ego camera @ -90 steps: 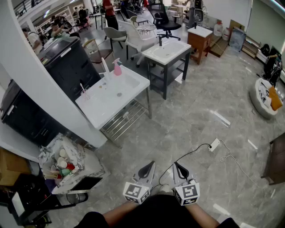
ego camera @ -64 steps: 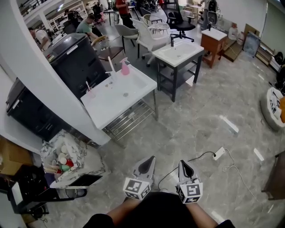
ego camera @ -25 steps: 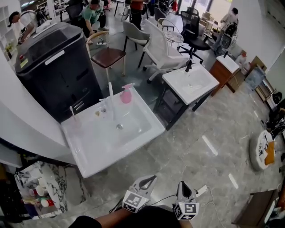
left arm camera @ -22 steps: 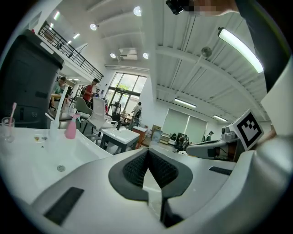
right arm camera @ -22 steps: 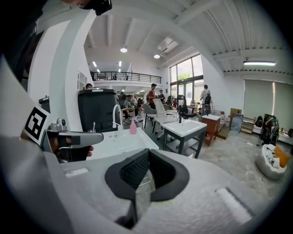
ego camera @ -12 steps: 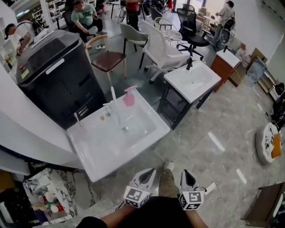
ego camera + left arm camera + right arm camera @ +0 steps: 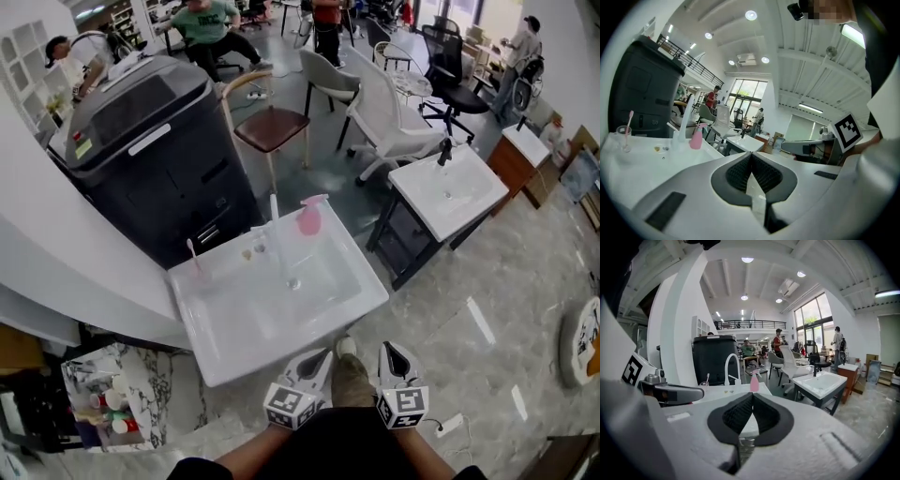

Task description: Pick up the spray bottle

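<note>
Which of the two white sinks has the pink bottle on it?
The nearer sink, with the white tap: the pink spray bottle stands at its back edge. The farther sink has a black tap, no bottle.

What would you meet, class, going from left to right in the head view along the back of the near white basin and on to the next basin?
cup with a toothbrush → white faucet → pink spray bottle → black faucet on the next basin

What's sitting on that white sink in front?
A pink spray bottle at the back rim, a white faucet, and a cup with a toothbrush. Below the sink is hidden.
</note>
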A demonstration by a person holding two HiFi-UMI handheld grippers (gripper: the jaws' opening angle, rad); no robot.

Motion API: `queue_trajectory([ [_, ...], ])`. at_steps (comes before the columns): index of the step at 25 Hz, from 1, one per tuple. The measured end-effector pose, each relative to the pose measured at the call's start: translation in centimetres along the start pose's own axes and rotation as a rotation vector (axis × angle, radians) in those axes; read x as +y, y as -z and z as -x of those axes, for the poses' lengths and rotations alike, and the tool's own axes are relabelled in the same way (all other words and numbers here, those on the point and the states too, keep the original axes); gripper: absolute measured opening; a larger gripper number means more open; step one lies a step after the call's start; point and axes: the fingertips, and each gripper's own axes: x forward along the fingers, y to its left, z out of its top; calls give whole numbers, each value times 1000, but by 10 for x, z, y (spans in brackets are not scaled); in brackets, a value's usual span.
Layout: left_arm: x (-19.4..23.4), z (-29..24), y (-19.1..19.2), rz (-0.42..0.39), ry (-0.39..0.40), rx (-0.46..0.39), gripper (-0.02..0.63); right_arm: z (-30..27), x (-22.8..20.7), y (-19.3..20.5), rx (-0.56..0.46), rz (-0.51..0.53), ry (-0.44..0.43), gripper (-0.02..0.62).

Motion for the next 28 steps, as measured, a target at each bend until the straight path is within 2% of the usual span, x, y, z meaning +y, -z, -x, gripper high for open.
queue_trajectory([
  [4,32,-42,3,28,-62,27,17,-54,-14,-9,5,4,-84,0],
  [9,56,-114,-12,52,-92,46,17,-117,-59,-29,36,11,-145,0],
  [12,68,-151,-22,23,-113,58,17,-147,-82,-35,47,-3,-181,0],
  [15,85,-182,-41,3,-120,29,17,-176,-98,-48,36,-7,-221,0],
  [17,104,-199,-49,11,-163,21,17,-194,-105,-55,31,-5,-251,0],
  [23,170,-243,-62,65,-363,2,17,-238,-121,-69,35,10,-338,0],
  [28,209,-274,-76,93,-454,-38,17,-272,-133,-74,41,15,-388,0],
])
